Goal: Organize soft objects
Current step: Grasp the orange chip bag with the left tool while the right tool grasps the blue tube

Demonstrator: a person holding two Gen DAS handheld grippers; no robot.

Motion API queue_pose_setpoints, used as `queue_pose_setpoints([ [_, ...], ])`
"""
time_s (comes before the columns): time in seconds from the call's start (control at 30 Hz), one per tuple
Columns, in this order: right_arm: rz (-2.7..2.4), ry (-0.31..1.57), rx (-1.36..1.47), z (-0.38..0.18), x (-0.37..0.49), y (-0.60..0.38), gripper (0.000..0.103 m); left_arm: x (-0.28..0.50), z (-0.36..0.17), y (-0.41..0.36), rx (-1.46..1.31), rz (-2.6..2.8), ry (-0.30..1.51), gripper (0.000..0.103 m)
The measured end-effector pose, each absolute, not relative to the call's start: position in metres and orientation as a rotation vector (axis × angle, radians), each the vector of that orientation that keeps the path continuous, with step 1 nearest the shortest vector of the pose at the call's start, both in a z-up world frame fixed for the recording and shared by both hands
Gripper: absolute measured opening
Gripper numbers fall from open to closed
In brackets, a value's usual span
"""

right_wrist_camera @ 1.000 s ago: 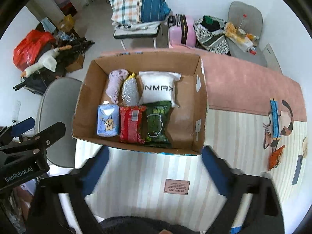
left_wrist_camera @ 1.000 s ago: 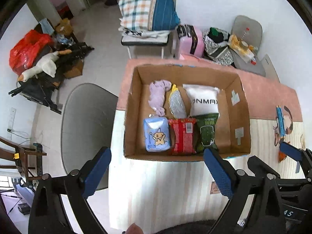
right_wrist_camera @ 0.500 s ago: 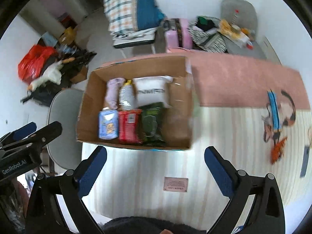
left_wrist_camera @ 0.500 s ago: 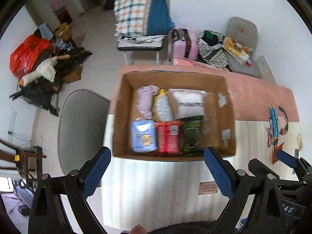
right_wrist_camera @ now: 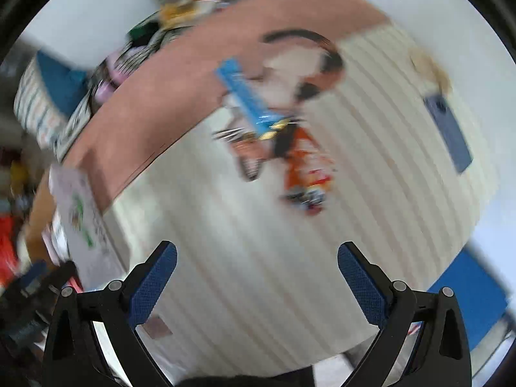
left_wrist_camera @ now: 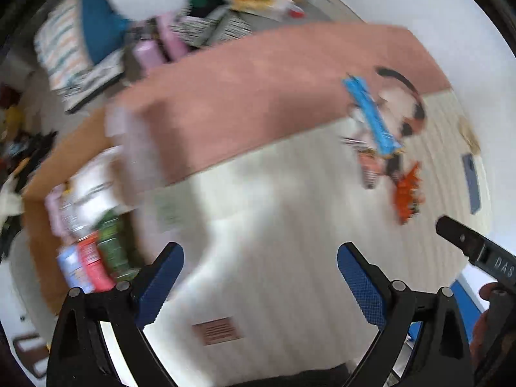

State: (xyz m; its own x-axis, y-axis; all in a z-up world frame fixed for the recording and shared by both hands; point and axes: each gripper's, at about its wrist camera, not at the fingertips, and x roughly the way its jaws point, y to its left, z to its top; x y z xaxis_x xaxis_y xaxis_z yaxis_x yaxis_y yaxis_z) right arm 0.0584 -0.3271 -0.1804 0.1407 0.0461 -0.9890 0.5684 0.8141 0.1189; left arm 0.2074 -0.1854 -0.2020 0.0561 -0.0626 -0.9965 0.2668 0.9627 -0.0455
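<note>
In the left view alone, packets in the cardboard box (left_wrist_camera: 38, 225); both grippers' jaws wide, empty.

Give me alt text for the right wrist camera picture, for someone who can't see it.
Motion-blurred fisheye view: the open, empty right gripper hangs above a striped cream tablecloth, facing loose snack packets, a blue packet and an orange packet. A blue phone lies at right; the cardboard box sits at the left edge.

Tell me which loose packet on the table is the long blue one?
The blue packet lies farthest back, partly on the pink cloth; the orange packet lies nearer the fingers.
</note>
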Motion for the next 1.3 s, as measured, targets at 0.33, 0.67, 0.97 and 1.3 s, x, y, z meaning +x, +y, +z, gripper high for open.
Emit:
queue_pose_setpoints([
  [0.33, -0.514, 1.458, 0.644, -0.241, 0.041, -0.444, 0.061, 0.218, -0.281, -0.363, 0.277, -0.499, 1.653, 0.096],
  [0.67, -0.587, 1.513, 0.636, -0.264, 0.016, -0.499, 0.057, 0.206, -0.361, -0.426, 0.442, -0.539, 1.797, 0.058],
  [0.97, -0.324, 1.542, 0.432, -0.256, 0.130, -0.429, 0.058, 0.246, -0.315, -0.314, 0.235, -0.301, 1.682, 0.050],
  [1.3, -0.256, 1.673, 0.224, -0.329, 0.267, -0.351, 0.060, 0.284, -0.318, -0.230, 0.104, -0.100, 1.673, 0.050],
])
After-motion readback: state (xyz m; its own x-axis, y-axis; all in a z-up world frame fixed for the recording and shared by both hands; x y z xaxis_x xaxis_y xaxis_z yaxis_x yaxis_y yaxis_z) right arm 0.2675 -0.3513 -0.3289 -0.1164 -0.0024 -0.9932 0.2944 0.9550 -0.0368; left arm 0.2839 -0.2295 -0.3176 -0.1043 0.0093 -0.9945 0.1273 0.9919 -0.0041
